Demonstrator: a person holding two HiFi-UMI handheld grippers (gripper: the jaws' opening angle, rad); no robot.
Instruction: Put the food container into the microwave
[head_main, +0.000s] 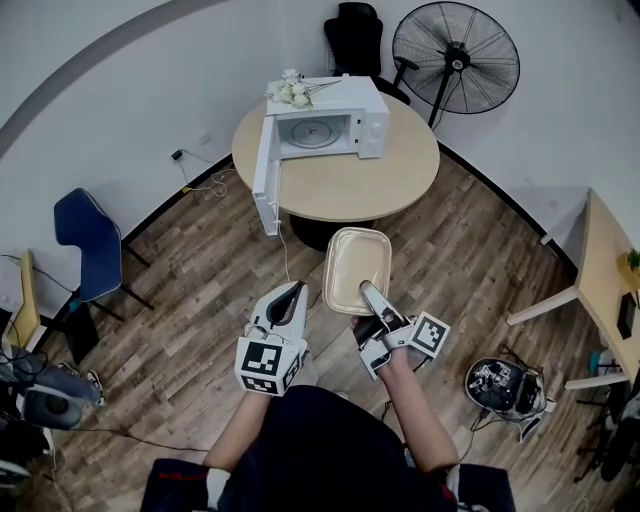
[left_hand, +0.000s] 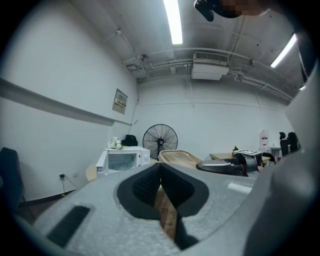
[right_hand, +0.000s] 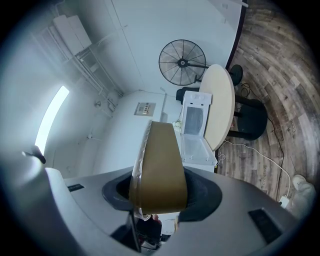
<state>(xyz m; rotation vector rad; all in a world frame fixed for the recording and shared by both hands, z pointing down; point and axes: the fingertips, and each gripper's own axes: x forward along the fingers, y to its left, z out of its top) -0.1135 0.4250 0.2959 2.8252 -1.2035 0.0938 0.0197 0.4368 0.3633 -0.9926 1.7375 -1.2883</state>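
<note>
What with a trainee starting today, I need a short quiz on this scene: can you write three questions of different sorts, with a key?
1. True or false: the microwave on the round table has its door open.
2. Where is the food container?
A) inside the microwave
B) resting on the table
C) held in the right gripper, short of the table
3. Fill in the blank: on top of the microwave lie white ____.

Key: 1 true; 2 C; 3 flowers.
</note>
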